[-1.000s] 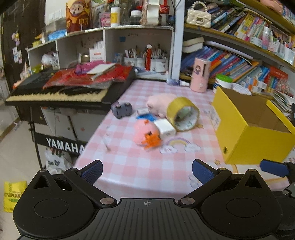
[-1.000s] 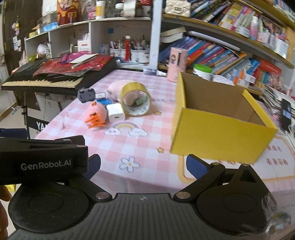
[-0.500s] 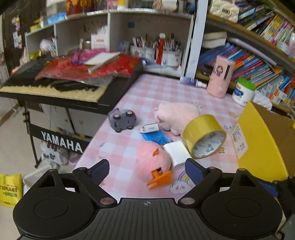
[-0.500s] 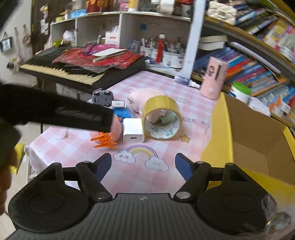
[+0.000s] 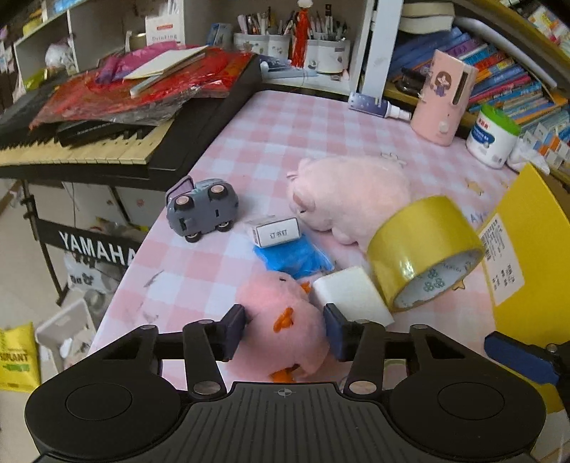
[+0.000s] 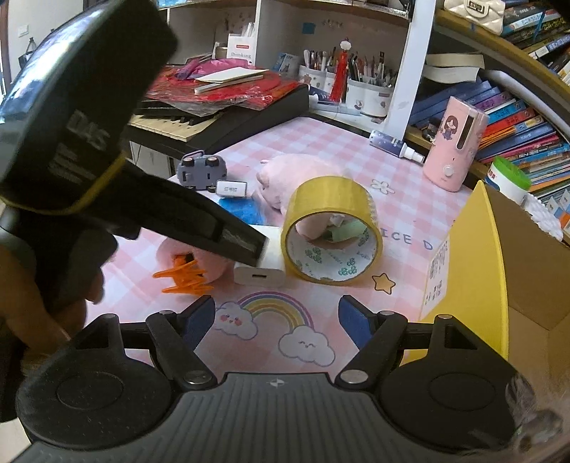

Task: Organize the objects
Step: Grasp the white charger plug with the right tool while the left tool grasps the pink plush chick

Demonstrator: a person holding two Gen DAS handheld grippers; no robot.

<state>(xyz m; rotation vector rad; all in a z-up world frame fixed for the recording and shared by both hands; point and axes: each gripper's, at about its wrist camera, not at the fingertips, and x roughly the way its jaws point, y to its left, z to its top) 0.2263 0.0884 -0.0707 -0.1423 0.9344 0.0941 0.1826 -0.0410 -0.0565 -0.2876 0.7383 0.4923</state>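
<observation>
On the checked surface (image 5: 292, 117), the left gripper (image 5: 285, 329) has closed in since a moment ago, jaws now holding the round pink plush chick (image 5: 285, 320) with orange feet; right gripper (image 6: 276, 320) hovers, jaws wide.

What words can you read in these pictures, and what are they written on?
"YAMAHA": the keyboard stand, last letter cut off by the table.
"Drinking": white box on the shelf.
"ICE D": printed on the pink tablecloth, partly hidden.
"DAS": the left gripper, on its body in the right wrist view.
Too small to read: small white label box, yellow box sticker, white jar, book spines.
</observation>
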